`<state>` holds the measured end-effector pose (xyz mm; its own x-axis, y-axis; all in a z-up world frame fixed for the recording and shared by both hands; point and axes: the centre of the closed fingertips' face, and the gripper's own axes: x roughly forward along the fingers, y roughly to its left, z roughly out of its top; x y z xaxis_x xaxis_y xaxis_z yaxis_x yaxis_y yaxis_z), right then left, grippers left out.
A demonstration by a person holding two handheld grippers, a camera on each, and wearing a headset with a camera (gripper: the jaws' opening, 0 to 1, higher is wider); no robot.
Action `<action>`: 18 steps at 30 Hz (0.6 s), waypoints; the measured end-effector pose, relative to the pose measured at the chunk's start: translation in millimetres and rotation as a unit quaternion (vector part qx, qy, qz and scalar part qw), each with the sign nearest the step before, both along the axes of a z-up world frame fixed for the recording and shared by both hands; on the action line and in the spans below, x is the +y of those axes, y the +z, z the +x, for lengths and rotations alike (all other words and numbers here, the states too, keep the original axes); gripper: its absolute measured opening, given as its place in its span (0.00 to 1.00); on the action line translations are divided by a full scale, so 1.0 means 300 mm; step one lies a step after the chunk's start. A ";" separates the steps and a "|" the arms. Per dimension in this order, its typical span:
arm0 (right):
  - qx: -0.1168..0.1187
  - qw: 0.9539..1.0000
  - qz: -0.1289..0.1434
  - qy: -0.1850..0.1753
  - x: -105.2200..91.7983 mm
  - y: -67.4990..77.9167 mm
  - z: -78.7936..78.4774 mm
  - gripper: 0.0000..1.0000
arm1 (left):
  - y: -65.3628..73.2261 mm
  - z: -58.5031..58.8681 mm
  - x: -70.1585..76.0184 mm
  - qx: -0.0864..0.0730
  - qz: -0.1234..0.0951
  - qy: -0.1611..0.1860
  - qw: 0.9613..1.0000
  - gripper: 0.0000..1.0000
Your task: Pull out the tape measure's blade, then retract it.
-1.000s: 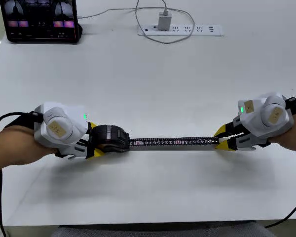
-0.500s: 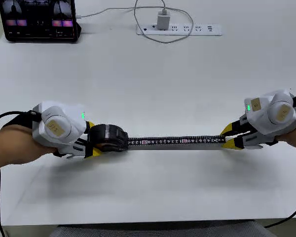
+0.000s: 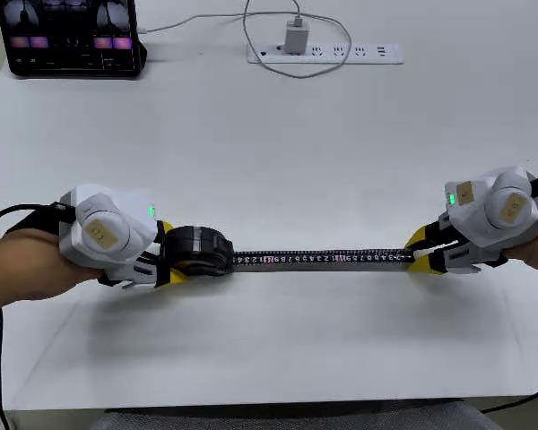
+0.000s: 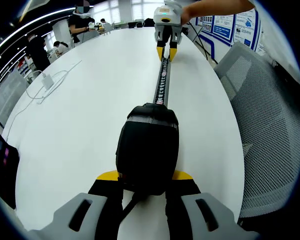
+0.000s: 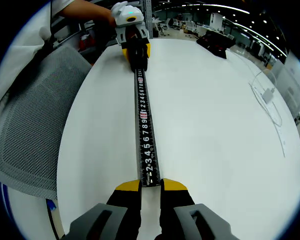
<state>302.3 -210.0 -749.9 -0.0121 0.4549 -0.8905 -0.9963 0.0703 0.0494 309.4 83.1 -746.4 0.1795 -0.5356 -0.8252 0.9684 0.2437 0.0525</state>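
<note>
A black tape measure case (image 3: 195, 250) lies on the white table (image 3: 278, 161), and my left gripper (image 3: 169, 258) is shut on it; in the left gripper view the case (image 4: 147, 147) sits between the yellow-tipped jaws. Its dark blade (image 3: 321, 260) with white numbers stretches flat to the right across the table. My right gripper (image 3: 416, 252) is shut on the blade's end. In the right gripper view the blade (image 5: 144, 145) runs from my right gripper (image 5: 150, 187) straight to the distant case (image 5: 136, 54). The far right gripper (image 4: 166, 52) is seen at the blade's (image 4: 162, 80) end.
A dark tablet (image 3: 70, 36) with a lit screen stands at the back left. A white power strip (image 3: 325, 54) with a charger and cable lies at the back centre. A grey mesh chair (image 4: 265, 125) sits at the near table edge. People stand in the distance (image 4: 82, 20).
My right gripper has moved a little further right with the blade's end, so more blade is out. The left gripper and the case have stayed in place.
</note>
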 end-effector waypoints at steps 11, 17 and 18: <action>0.007 1.000 -0.001 -0.015 0.001 0.000 0.006 0.11 | 0.007 -0.003 -0.006 0.000 0.000 0.004 1.000 0.28; 0.007 1.000 -0.006 -0.011 0.000 -0.001 0.003 0.11 | 0.011 -0.005 -0.009 -0.004 0.001 0.005 1.000 0.29; 0.006 1.000 -0.007 -0.009 0.000 -0.001 0.004 0.11 | 0.011 -0.005 -0.009 -0.004 0.000 0.006 1.000 0.29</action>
